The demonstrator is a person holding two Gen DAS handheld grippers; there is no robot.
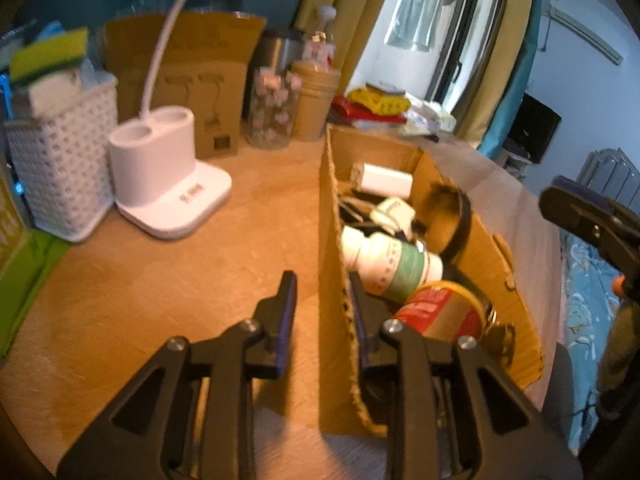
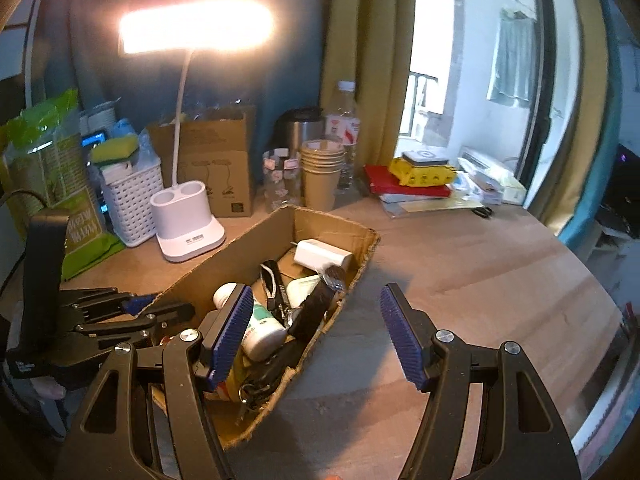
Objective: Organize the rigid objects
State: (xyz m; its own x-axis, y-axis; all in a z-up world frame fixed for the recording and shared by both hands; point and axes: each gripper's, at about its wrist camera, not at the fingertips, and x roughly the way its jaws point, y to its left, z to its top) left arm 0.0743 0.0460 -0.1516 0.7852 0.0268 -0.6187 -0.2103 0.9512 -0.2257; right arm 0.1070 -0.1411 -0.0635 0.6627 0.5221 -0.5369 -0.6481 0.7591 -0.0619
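On a wooden desk (image 2: 460, 280) beside a curtained window, the left gripper (image 1: 324, 304) straddled the near long wall of an open cardboard box (image 1: 332, 216), one pad outside and one inside; its jaws stood a little apart and whether the pads pressed the cardboard could not be told. The right gripper (image 2: 316, 332) hung above the box's near end with its jaws spread wide and nothing between them, one pad over the contents, the other over bare desk. The box (a long, shallow carton with ragged edges) ran its long axis away from both cameras toward the back of the desk. Nearest inside lay a red and gold can (image 1: 440, 312) on its side, then a white bottle with a green label (image 1: 384, 264), also on its side, its cap pointing toward the wall the left gripper straddled. A black lanyard (image 2: 276, 292) and a white charger block (image 2: 320, 256) lay farther in. Beyond the box stood a lit white desk lamp (image 2: 188, 232), a white lattice basket (image 2: 132, 200), a stack of paper cups (image 2: 320, 172) and a brown carton (image 2: 216, 160).
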